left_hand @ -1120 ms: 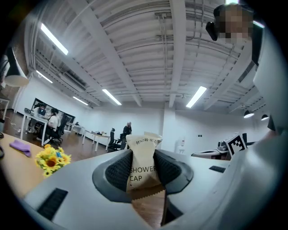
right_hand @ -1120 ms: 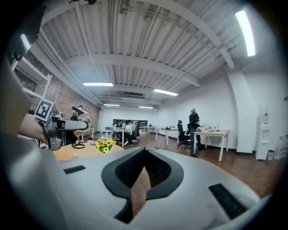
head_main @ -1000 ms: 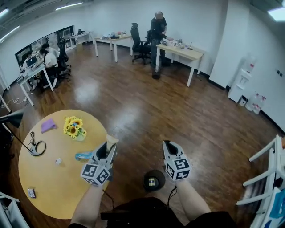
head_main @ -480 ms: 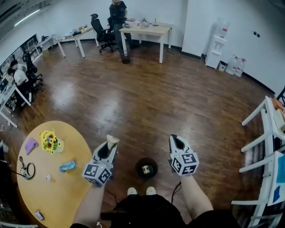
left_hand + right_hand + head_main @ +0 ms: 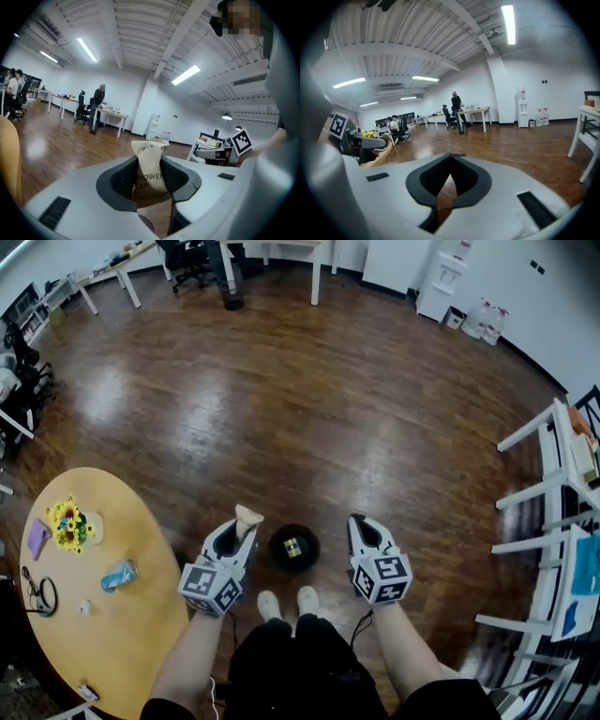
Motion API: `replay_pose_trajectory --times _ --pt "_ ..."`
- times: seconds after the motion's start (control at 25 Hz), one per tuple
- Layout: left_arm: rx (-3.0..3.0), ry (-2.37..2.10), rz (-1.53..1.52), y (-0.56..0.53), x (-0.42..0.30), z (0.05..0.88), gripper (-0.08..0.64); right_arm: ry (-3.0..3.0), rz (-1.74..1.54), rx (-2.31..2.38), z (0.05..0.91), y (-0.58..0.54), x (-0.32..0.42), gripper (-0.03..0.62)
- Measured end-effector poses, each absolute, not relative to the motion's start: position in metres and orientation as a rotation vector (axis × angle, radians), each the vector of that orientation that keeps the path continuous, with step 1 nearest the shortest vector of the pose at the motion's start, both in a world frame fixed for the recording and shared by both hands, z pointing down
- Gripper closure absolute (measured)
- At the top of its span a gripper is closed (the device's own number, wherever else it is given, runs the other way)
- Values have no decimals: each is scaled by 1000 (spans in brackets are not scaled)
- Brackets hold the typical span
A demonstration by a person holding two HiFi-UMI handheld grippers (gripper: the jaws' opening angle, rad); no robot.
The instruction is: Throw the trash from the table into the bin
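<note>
My left gripper (image 5: 242, 521) is shut on a beige shower-cap sachet (image 5: 247, 516), which sticks out past its tips; in the left gripper view the sachet (image 5: 149, 168) stands upright between the dark pads. The small round black bin (image 5: 293, 548) sits on the wood floor between both grippers, just right of the left one, with a small item inside. My right gripper (image 5: 357, 522) is shut and holds nothing; its tips (image 5: 451, 157) meet in the right gripper view. On the round yellow table (image 5: 141, 634) at the left lie a blue wrapper (image 5: 118, 575) and a small white scrap (image 5: 84, 607).
A vase of sunflowers (image 5: 67, 524), a purple cloth (image 5: 37, 537), a black cable (image 5: 37, 594) and a small packet (image 5: 86, 693) are on the table. White shelving (image 5: 553, 521) stands at the right. My shoes (image 5: 284, 603) are just behind the bin. Desks and people are far off.
The view has tipped down and turned away from the table. Both grippers have come lower and now flank the bin, the left still carrying the sachet. The bin sits closer between them.
</note>
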State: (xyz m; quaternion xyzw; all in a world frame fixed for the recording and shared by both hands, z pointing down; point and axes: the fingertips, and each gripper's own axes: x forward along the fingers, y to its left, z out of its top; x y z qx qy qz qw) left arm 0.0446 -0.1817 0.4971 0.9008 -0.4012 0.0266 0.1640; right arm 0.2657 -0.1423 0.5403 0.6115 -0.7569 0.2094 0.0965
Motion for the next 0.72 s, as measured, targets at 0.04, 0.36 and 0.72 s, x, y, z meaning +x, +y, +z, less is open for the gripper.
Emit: replay_pose_trajectory --times 0.04,0.36,0.72 --pt "2558 -1126 97 -180 48 508 426 -2228 638 1807 548 -139 265 592" --pt "2463 -1015 223 -169 77 594 426 -2126 796 1785 617 -110 267 592" --pt "2345 -950 344 -155 107 683 425 -2041 965 1777 674 -79 268 592"
